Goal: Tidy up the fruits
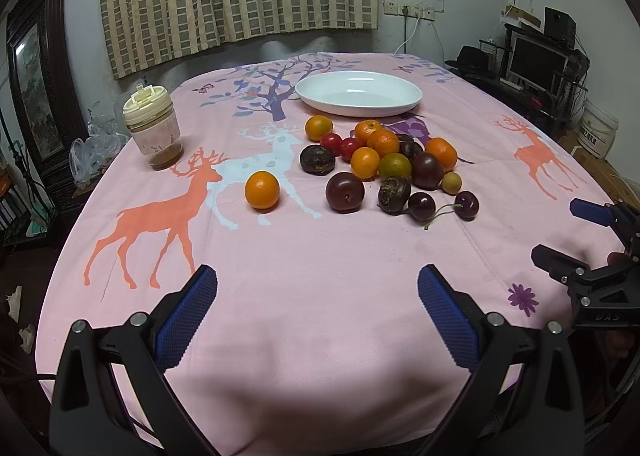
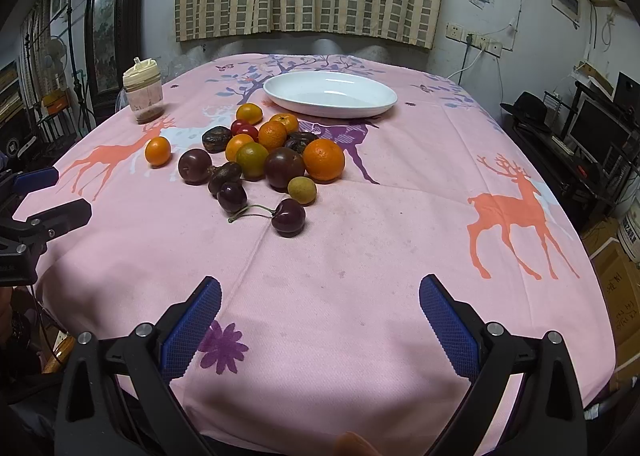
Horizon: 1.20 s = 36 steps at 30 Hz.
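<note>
Both fisheye views are taken low over the near table edge, aimed across the pink tablecloth [image 1: 320,276] toward the curtained wall. The fruit pile [image 2: 260,152] and white dish [image 1: 359,93] are shared; the left view is set further left, each gripper glimpsed by the other.

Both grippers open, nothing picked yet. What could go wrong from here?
1. The fruit pile is tightly packed; grabbing one piece may nudge round neighbours into rolling across the tablecloth.
2. The two cherries share joined stems, so lifting one likely drags the other.
3. The white dish sits behind the pile; a low carry could clip fruit.
</note>
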Tool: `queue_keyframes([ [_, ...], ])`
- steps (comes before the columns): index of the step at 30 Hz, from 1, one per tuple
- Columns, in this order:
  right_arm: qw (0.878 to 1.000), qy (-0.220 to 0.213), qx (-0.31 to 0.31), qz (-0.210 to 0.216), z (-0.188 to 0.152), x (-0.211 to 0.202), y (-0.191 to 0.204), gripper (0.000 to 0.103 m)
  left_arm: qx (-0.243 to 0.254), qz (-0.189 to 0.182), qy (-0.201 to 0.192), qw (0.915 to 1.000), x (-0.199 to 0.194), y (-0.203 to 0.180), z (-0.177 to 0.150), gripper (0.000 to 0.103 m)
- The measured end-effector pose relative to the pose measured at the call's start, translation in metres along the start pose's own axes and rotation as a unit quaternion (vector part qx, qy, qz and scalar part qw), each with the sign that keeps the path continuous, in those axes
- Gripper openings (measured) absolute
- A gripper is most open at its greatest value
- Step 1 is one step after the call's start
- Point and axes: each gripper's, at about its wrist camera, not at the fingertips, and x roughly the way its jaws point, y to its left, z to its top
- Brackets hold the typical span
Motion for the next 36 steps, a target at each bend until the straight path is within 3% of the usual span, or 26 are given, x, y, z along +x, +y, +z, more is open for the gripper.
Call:
queue_keyframes([
  [23, 1.0, 0.001, 0.0, -0.001, 0.0, 0.0, 0.0, 0.099, 0.0, 0.0, 0.0, 1.0, 0.0, 0.0, 0.0, 0.098],
  [36, 1.0, 0.011, 0.006, 0.013, 0.002, 0.014, -0.002, 0.099, -0.027, 0.004, 0.02, 0.9994, 0.022, 0.026, -0.015, 0.098],
])
